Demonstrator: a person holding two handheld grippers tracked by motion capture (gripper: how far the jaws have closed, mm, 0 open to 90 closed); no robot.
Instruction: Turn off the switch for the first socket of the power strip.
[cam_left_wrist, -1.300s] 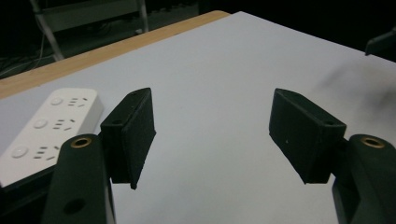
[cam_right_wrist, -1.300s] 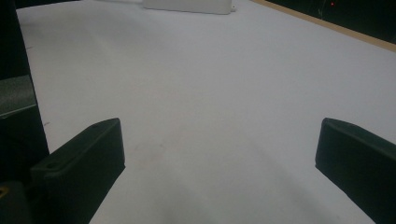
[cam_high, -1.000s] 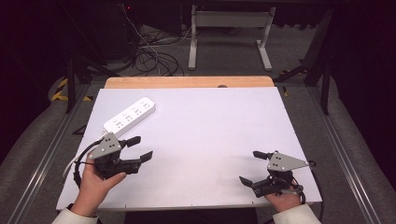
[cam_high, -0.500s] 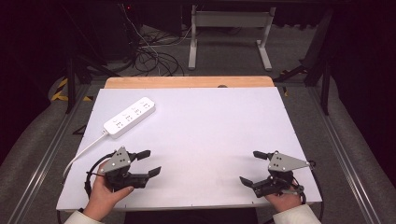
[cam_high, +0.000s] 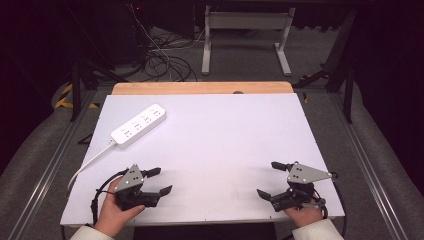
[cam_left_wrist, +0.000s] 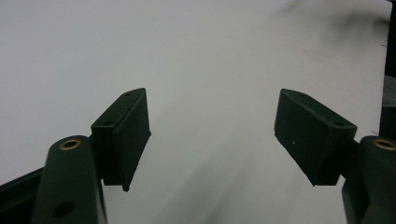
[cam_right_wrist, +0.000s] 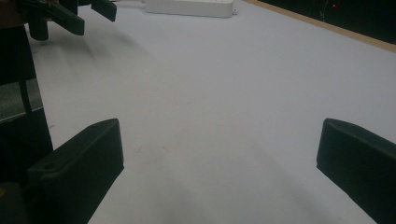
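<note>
Nothing started yet, by the look of it. Your left gripper (cam_high: 156, 181) & right gripper (cam_high: 272, 179) sit at the near tabletop (cam_high: 225, 145) edge, jaws wide, empty. Power strip (cam_high: 138, 125) lies far-left, well apart, untouched; whole job left.

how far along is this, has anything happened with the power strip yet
Nothing looks done: the power strip lies flat at the far left of the white table, its cord running off the left edge, nothing touching it. In hand: nothing. The left gripper and right gripper are both open and empty at the near edge. Left to do: probably all of it, starting with a reach to the strip, likely by the left gripper, which is nearer.
</note>
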